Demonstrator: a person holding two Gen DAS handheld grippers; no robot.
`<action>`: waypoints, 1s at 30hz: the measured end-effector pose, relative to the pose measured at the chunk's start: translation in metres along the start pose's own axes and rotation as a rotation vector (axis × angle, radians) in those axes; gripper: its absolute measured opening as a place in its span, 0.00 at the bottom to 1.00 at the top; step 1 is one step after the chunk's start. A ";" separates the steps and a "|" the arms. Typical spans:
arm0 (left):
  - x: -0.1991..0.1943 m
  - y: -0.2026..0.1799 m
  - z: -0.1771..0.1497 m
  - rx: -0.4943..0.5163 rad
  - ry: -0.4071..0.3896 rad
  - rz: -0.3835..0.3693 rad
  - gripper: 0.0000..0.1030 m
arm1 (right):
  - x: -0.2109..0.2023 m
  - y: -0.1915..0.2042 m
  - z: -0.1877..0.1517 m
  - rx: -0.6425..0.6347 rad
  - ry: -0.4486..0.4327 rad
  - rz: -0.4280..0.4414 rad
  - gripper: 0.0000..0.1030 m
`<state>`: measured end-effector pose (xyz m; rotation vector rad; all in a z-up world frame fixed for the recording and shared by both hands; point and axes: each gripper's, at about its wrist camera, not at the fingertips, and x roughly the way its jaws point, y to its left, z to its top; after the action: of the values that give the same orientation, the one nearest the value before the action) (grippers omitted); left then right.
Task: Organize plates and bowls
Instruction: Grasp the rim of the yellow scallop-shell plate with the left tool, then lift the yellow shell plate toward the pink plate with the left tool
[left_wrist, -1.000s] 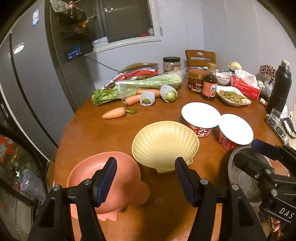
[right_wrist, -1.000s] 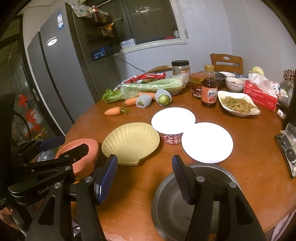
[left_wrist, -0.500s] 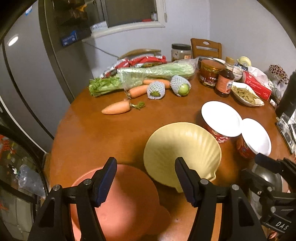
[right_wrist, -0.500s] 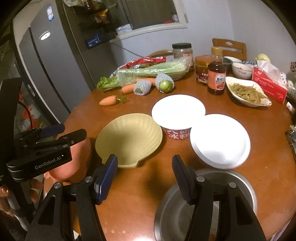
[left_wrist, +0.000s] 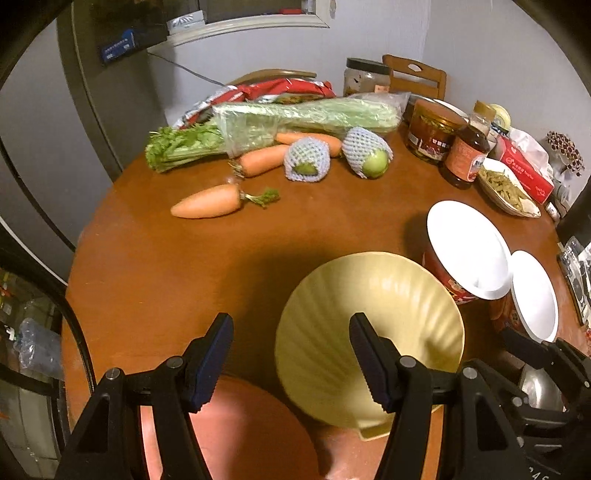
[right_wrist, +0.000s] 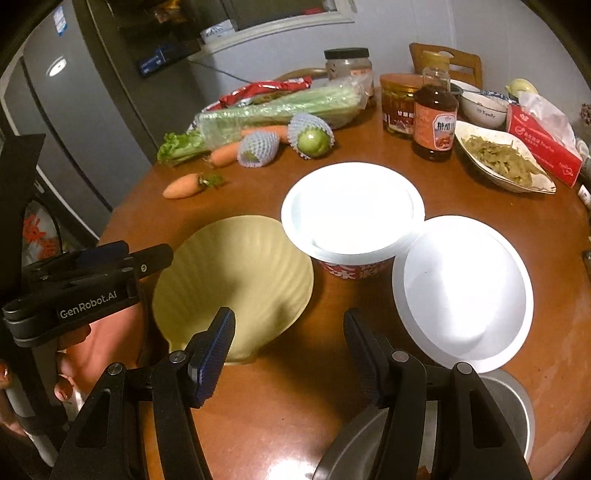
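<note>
A yellow shell-shaped plate (left_wrist: 373, 317) (right_wrist: 236, 277) lies on the round wooden table (left_wrist: 155, 273). A salmon-pink plate (left_wrist: 251, 432) (right_wrist: 99, 343) sits at the near edge to its left. A steel bowl (right_wrist: 513, 402) (left_wrist: 539, 387) rests at the near right. My left gripper (left_wrist: 290, 360) (right_wrist: 144, 253) hovers open and empty over the gap between the pink and yellow plates. Its right finger hangs above the yellow plate's left part. My right gripper (right_wrist: 290, 354) (left_wrist: 535, 350) is open and empty over bare wood between the yellow plate and the steel bowl.
Two noodle cups with white lids (right_wrist: 351, 210) (right_wrist: 461, 291) stand right of the yellow plate. Carrots (left_wrist: 210, 201), celery (left_wrist: 288, 122), netted fruit (left_wrist: 369, 155), jars, a sauce bottle (right_wrist: 434, 118) and a dish of greens (right_wrist: 502, 158) crowd the far side. A fridge (right_wrist: 74, 110) stands at left.
Both grippers have moved forward and lower over the table, tilting further down. The pink plate has slid beneath the left gripper and the yellow plate looms closer. Jaw widths are unchanged.
</note>
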<state>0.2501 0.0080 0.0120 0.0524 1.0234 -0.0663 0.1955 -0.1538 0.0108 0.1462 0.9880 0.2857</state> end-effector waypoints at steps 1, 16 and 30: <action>0.003 -0.002 0.000 0.002 0.008 -0.007 0.63 | 0.003 0.000 0.001 0.003 0.008 -0.001 0.61; 0.025 -0.015 -0.001 0.031 0.047 -0.027 0.63 | 0.023 -0.002 0.005 0.011 0.068 -0.013 0.61; 0.038 -0.014 -0.003 0.025 0.090 -0.028 0.55 | 0.038 0.007 0.011 -0.052 0.087 -0.016 0.56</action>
<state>0.2664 -0.0073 -0.0223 0.0648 1.1135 -0.1029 0.2235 -0.1353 -0.0117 0.0795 1.0667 0.3050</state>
